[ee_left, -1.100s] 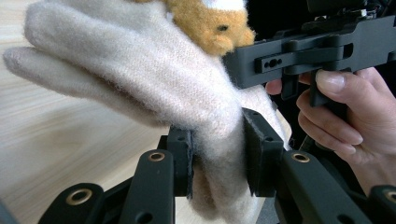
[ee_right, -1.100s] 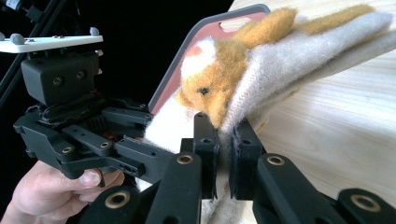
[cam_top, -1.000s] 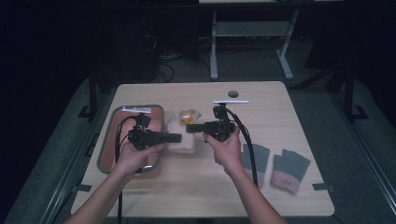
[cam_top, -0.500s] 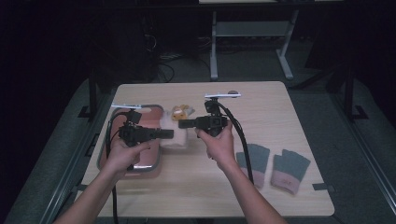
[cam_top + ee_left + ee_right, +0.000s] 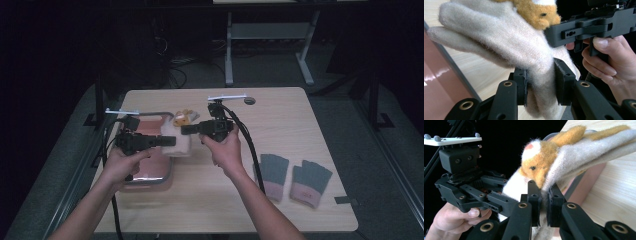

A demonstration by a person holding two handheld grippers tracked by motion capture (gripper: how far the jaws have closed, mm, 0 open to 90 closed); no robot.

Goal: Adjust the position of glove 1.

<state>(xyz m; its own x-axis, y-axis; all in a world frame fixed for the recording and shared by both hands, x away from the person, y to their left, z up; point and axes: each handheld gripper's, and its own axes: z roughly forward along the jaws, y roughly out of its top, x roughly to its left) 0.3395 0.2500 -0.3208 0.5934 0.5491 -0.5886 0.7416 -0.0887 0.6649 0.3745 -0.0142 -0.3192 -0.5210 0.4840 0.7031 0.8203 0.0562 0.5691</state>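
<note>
Both tongs are clamped on the same cream glove [image 5: 181,145], held up between them just above the tabletop [image 5: 300,125], at the right edge of the pink tray [image 5: 150,172]. Left tongs [image 5: 540,86]: jaws pinched tight on a fold of the glove's woolly cuff end, fabric bulging out on either side of the pads. Right tongs [image 5: 544,203]: jaws nearly together, nipping a thin edge of the glove right under the little orange animal face [image 5: 536,162] sewn on it. From the high view the left tongs [image 5: 167,142] come in from the left and the right tongs [image 5: 186,130] from the right, tips close to each other over the glove. The glove's fingers fan out toward the tray in the left gripper view. Over at the right of the tabletop, a grey pair of gloves [image 5: 292,175] lies flat, well apart from the action.
</note>
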